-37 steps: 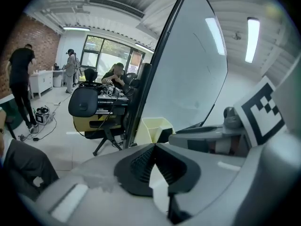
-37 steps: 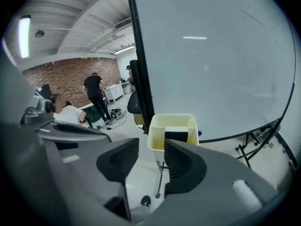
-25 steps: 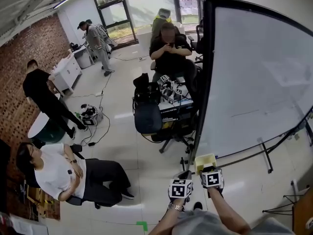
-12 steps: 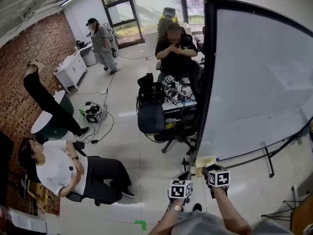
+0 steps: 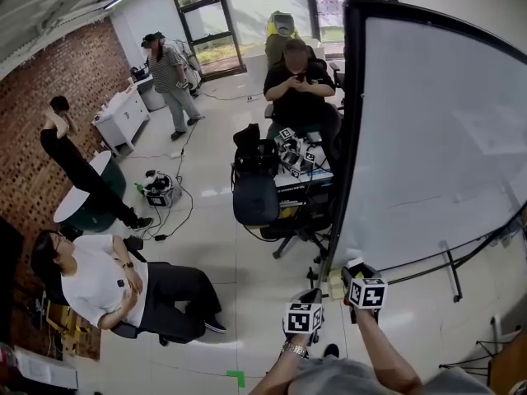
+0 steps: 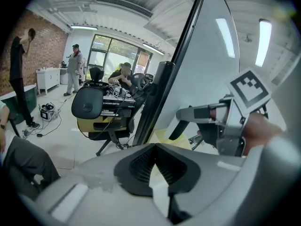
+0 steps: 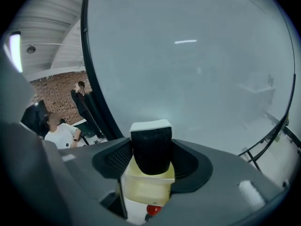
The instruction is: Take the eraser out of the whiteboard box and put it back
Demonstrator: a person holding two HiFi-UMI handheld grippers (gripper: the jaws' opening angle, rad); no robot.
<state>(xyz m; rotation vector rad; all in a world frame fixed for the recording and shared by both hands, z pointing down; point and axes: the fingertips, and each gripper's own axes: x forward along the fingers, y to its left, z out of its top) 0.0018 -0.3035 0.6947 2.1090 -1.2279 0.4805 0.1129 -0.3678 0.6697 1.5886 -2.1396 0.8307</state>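
Note:
My right gripper is shut on the eraser, a black felt block with a white back that stands upright between the pads. It hangs just above the pale yellow whiteboard box, which has a red object showing at its near edge. In the head view the right gripper is raised by the whiteboard's lower left corner, with the box below it. My left gripper stays low beside the box; its jaws meet at the tips, holding nothing I can see.
The big whiteboard on a black frame fills the right side. An office chair and a cluttered desk stand behind its left edge. A seated person is at the left, and others stand farther back.
My right gripper has lifted up and slightly right, carrying the eraser up off the box. The left gripper has stayed put. The people in the background have shifted.

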